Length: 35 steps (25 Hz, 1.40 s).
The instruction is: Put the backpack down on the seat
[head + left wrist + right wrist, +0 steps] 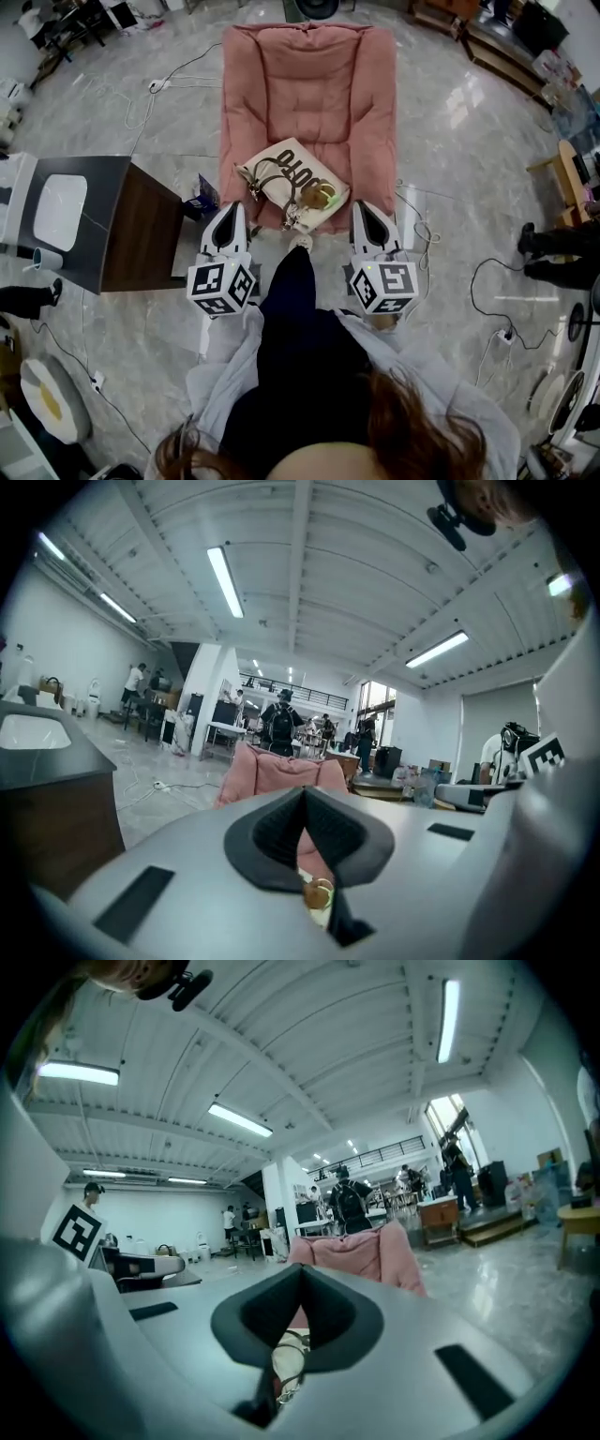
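The backpack (pixel 291 183), a cream cloth bag with dark print and dark looped handles, lies flat on the near part of the pink armchair's (pixel 309 84) seat. It is turned at an angle, with one corner reaching the seat's near edge. A gold charm (pixel 320 197) rests on its right side.

The left hand-held gripper (pixel 231 208) is closed and empty. In the left gripper view its dark pads meet in one line (pixel 303 797), and only a sliver of the backpack (pixel 320 893) shows below them. It points at the chair's near left corner, clear of the backpack.

The right hand-held gripper (pixel 364 207) is likewise closed on nothing. Its pads are pressed together (pixel 302 1277) in the right gripper view, with the backpack's handle and clip (pixel 289 1361) visible beyond and below them. It points at the chair's near right corner and also stands apart from the backpack.

The two hand-held grippers are side by side, with the person's dark trouser leg (pixel 286 281) and light shoe (pixel 302 242) between them. The shoe is just at the chair's near edge.

To the left stands a dark surface (pixel 103 225) carrying a white tray (pixel 59 211). Cables (pixel 141 103) trail over the glossy grey floor (pixel 450 141) around the chair.
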{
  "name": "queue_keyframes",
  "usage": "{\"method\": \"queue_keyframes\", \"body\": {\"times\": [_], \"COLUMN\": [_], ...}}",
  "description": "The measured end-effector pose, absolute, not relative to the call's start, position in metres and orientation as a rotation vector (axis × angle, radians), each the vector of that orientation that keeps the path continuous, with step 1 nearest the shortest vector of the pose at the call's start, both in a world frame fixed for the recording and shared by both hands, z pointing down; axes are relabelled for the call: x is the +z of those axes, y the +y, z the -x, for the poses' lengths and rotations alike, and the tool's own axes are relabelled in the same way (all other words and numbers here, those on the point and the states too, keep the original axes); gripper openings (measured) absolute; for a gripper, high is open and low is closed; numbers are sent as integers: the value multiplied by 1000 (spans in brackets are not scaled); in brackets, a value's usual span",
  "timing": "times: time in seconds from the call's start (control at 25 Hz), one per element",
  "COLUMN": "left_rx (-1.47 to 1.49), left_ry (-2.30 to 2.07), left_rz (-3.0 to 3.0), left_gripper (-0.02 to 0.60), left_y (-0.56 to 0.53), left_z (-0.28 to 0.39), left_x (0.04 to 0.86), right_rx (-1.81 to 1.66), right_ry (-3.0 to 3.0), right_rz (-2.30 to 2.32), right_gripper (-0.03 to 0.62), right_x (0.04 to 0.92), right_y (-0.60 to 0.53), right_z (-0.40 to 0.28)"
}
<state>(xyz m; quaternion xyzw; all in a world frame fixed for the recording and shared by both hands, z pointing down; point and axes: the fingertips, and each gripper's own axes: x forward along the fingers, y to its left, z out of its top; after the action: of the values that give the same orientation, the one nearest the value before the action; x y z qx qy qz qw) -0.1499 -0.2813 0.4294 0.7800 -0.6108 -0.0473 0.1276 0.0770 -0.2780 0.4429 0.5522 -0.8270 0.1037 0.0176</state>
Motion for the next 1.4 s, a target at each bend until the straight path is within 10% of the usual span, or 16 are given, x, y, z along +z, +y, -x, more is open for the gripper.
{"method": "queue_keyframes", "body": {"times": [1.4], "left_rx": [-11], "left_ry": [-1688], "left_rz": [-2317], "left_gripper": [15], "left_y": [-247], "left_z": [141], "left_x": [457], "right_rx": [440], "right_ry": [-2483], "right_rz": [-1726], "right_gripper": [8], "right_x": [478], "right_y": [-252], "right_z": [-91]}}
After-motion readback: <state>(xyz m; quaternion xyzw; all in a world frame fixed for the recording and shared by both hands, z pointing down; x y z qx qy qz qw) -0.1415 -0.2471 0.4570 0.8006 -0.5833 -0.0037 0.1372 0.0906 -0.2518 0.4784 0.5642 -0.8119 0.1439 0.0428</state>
